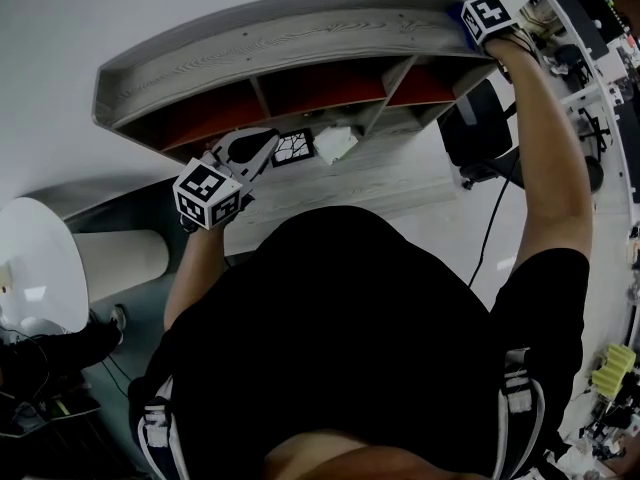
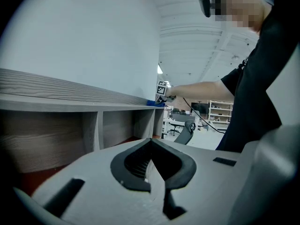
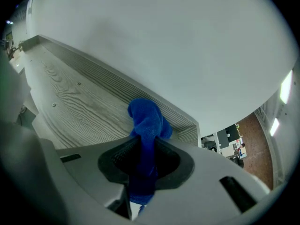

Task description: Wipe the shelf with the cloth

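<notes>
The shelf [image 1: 270,43] is a long grey wood-grain unit with red-brown compartments under its top board. My right gripper [image 1: 470,26] is at the right end of that top board, shut on a blue cloth [image 3: 147,118]. The cloth bunches out ahead of the jaws and rests on the top board [image 3: 70,102] near the raised back rim. My left gripper [image 1: 262,150] hangs lower, in front of the left compartments, shut with nothing in it. From the left gripper view, the blue cloth [image 2: 154,103] and the right gripper [image 2: 162,89] show far off at the shelf's end.
A white wall runs behind the shelf. Below the compartments lie a black-and-white patterned item [image 1: 294,148] and a white item [image 1: 337,143]. A black office chair [image 1: 475,128] stands to the right, with a white rounded object [image 1: 35,268] and a pale cylinder [image 1: 120,263] at the left.
</notes>
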`<state>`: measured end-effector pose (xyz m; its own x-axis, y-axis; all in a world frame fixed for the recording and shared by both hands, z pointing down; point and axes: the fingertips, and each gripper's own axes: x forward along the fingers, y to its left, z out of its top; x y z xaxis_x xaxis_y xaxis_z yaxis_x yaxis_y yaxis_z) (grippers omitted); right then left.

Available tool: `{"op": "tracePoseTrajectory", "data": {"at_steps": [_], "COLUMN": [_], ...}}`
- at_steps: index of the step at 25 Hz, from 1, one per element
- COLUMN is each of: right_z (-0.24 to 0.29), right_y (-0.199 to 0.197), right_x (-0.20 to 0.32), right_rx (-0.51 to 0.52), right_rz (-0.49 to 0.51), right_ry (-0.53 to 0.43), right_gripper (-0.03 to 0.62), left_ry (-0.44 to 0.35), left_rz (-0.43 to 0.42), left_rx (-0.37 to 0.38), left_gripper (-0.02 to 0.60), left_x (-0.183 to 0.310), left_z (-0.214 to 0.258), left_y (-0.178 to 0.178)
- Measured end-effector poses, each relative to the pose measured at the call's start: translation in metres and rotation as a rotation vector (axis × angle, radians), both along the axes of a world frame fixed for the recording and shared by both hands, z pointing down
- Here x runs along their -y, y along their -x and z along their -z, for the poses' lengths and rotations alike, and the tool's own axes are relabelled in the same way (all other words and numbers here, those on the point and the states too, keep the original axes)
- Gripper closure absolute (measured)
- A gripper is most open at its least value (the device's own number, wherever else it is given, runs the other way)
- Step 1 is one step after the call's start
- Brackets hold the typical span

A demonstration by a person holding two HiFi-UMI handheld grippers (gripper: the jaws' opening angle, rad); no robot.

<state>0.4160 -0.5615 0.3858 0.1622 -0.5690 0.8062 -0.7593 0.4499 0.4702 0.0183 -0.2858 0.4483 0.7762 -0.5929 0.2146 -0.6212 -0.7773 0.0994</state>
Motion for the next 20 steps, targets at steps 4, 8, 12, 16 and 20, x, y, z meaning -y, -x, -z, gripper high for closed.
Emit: {"op": "tracePoseTrajectory", "data": {"at_steps": [4, 8, 12, 16, 20], "right_z": [0.0, -0.003, -0.003, -0.006, -0.006], "right_y": [0.025, 0.062, 0.104, 0.144, 0.18], "right_x": [-0.009, -0.02, -0.026, -0.034, -0.036], "right_rx": [0.022, 0.036, 0.09, 0.147, 0.187], "right_rz": [0.043, 0.112, 0.162, 0.196, 0.227], "right_ry": [0.006, 0.046, 0.064, 0.082, 0.103], "right_gripper": [0.513, 0.513, 0.513, 0.513, 0.513], "left_ry": [-0.008, 0.0, -0.005, -0.001, 0.007], "left_rz": [-0.008, -0.006, 0.006, 0.021, 0.041], "left_rx": [0.007, 0.016, 0.017, 0.015, 0.008], "left_gripper": [0.565, 0.565, 0.565, 0.565, 0.565], "left_x": [-0.006, -0.016, -0.023, -0.034, -0.039], "left_z": [0.001, -0.005, -0.004, -0.006, -0.005], "left_y": [-0.001, 0.008, 0.021, 0.035, 0.049]}}
